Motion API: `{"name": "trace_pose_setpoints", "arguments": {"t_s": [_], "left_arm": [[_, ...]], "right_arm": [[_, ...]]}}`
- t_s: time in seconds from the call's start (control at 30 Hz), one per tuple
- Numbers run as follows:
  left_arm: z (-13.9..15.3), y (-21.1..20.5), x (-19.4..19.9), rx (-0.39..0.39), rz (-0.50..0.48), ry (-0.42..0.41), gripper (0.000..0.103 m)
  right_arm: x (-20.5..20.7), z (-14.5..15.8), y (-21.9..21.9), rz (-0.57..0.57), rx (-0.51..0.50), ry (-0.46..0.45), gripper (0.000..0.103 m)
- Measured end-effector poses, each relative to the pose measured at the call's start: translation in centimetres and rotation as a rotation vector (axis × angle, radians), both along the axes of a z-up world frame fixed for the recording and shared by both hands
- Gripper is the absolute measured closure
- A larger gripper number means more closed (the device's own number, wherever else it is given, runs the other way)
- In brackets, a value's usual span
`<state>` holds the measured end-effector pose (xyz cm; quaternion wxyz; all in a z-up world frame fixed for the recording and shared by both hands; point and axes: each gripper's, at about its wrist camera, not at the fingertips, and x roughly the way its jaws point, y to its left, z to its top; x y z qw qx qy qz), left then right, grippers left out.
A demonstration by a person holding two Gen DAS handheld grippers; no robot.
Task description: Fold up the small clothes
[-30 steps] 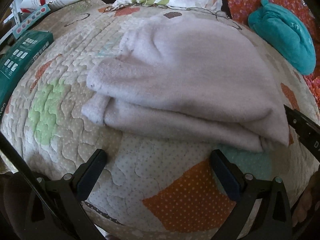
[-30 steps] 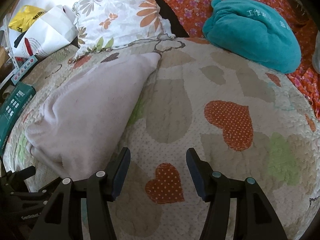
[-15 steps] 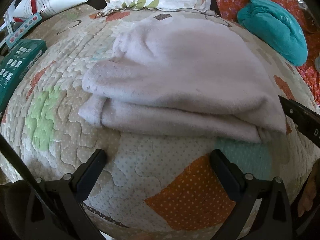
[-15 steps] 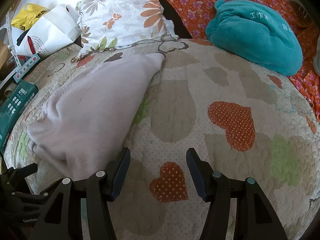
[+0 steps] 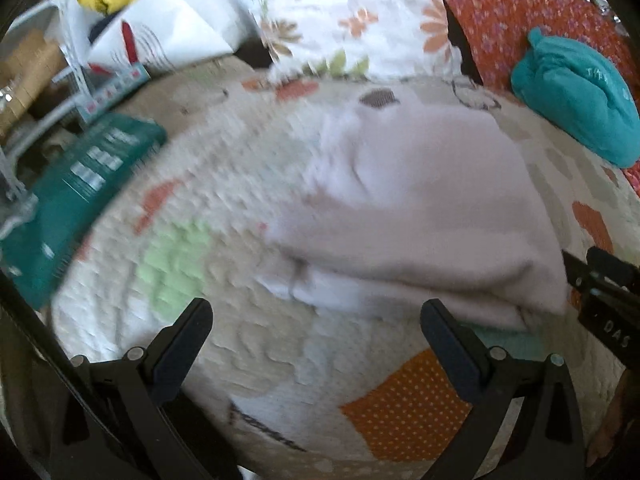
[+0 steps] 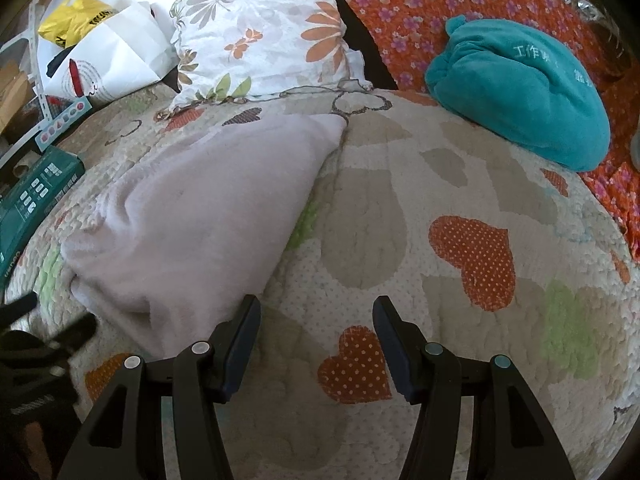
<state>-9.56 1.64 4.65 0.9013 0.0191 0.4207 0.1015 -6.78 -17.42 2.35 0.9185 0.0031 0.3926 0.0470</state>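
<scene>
A pale pink fleece garment (image 5: 416,216) lies folded in layers on the heart-patterned quilt (image 5: 192,248). It also shows in the right wrist view (image 6: 208,220), left of centre. My left gripper (image 5: 316,320) is open and empty, just in front of the garment's near folded edge. My right gripper (image 6: 316,320) is open and empty over bare quilt (image 6: 400,240), its left finger (image 6: 240,328) beside the garment's near right corner. The left wrist view is blurred by motion.
A teal bundled cloth (image 6: 520,108) lies at the back right on an orange flowered cover (image 6: 408,12). A floral pillow (image 6: 264,36) and white paper bag (image 6: 108,56) sit at the back. A green box (image 6: 32,200) lies at the left edge.
Both grippers have drawn back and up from the garment, so more of the room shows. The left view has swung left. The garment has not moved.
</scene>
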Motion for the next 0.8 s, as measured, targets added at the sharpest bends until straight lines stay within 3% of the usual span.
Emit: {"name": "trace_pose_setpoints", "arguments": {"t_s": [0.07,0.8], "left_arm": [[0.5,0.0,0.0,0.023,0.003,0.003,0.000],[0.2,-1.1,-0.1,-0.078,-0.034,0.080,0.000]], "right_arm": [[0.0,0.1,0.0,0.000,-0.001,-0.004,0.040],[-0.3,0.3,0.5,0.006,-0.024,-0.016,0.039]]}}
